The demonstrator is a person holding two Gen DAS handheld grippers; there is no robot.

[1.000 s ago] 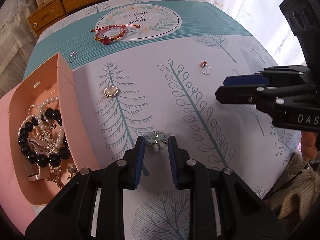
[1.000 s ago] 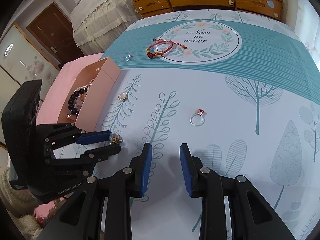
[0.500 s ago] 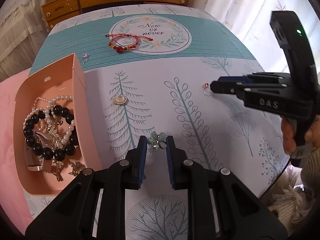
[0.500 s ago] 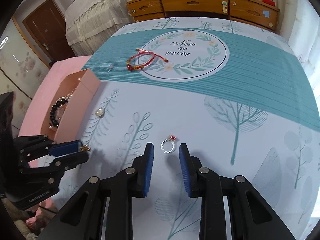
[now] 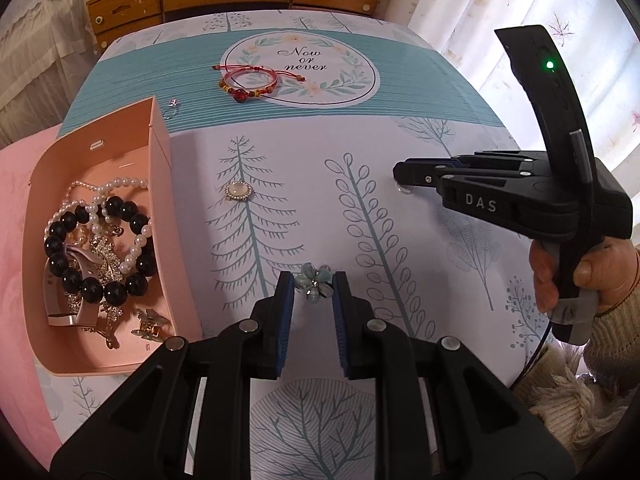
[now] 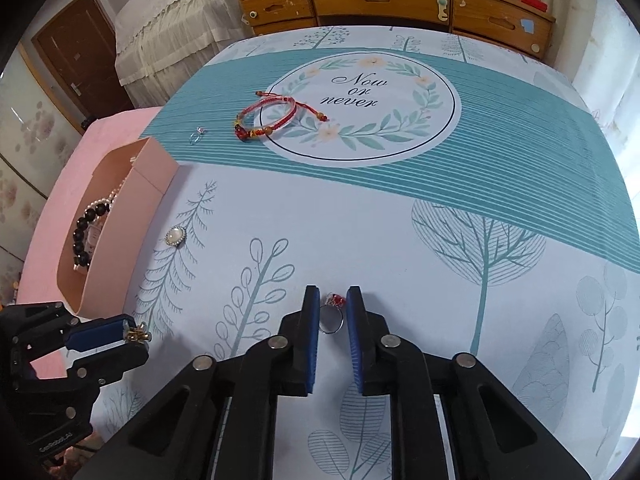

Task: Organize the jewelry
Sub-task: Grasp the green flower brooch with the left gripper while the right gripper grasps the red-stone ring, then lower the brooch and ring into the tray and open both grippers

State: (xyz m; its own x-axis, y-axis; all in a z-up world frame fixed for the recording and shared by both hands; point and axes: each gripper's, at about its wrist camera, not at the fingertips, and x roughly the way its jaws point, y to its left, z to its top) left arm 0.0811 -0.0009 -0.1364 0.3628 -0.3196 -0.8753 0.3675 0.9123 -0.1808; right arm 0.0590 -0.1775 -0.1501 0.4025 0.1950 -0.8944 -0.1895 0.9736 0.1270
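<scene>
flower brooch [image 5: 314, 285] seemingly pinched between left gripper [image 5: 313, 286] pads

A bench [image 6: 520, 168] covered by a pale cloth printed with teal trees and a teal band. Behind the bench stands a wooden chest of drawers [image 6: 384, 0] with cluttered top. Left of the chest, a lace-draped bed [image 6: 172, 20], then a brown door [image 6: 80, 52]. Right of the chest, daylight glows through leaf-patterned curtains [image 5: 520, 8].
</scene>
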